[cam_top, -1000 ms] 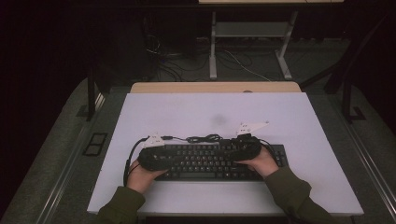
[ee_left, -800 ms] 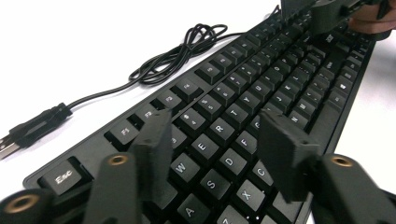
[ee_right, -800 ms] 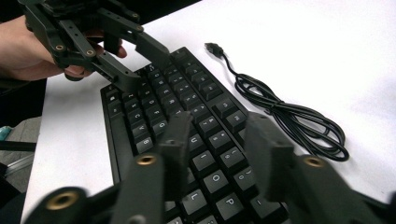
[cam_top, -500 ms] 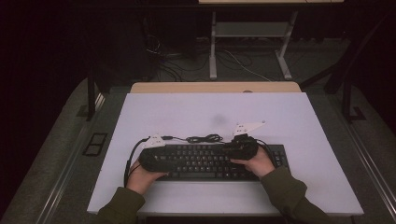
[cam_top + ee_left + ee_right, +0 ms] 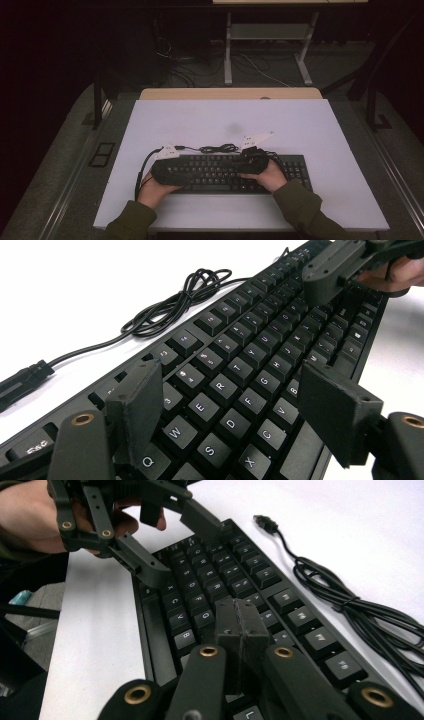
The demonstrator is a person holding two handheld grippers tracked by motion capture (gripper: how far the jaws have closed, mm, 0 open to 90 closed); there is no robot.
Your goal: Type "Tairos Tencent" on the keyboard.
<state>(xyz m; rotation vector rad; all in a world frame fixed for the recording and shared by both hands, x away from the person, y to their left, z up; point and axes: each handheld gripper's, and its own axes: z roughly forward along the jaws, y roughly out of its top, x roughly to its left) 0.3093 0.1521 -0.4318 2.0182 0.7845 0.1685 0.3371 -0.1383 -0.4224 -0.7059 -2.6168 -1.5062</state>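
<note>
keyboard (image 5: 220, 172) sat near the desk's (image 5: 320, 125) front edge | left gripper (image 5: 235, 415) was wide open over its left keys, gripping nothing | right gripper (image 5: 240, 622) pinched shut, empty, over the middle keys | cable (image 5: 217, 148) coiled just behind

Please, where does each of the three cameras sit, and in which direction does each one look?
High view: above the person's side, looking forward and down on the table; both forearms, left gripper, right gripper.
Left gripper view: rides the left gripper, looking along the keyboard between open jaws; far right gripper.
Right gripper view: rides the right gripper, jaws closed, over the keys; far left gripper.
Shared: keyboard and coiled cable.
</note>
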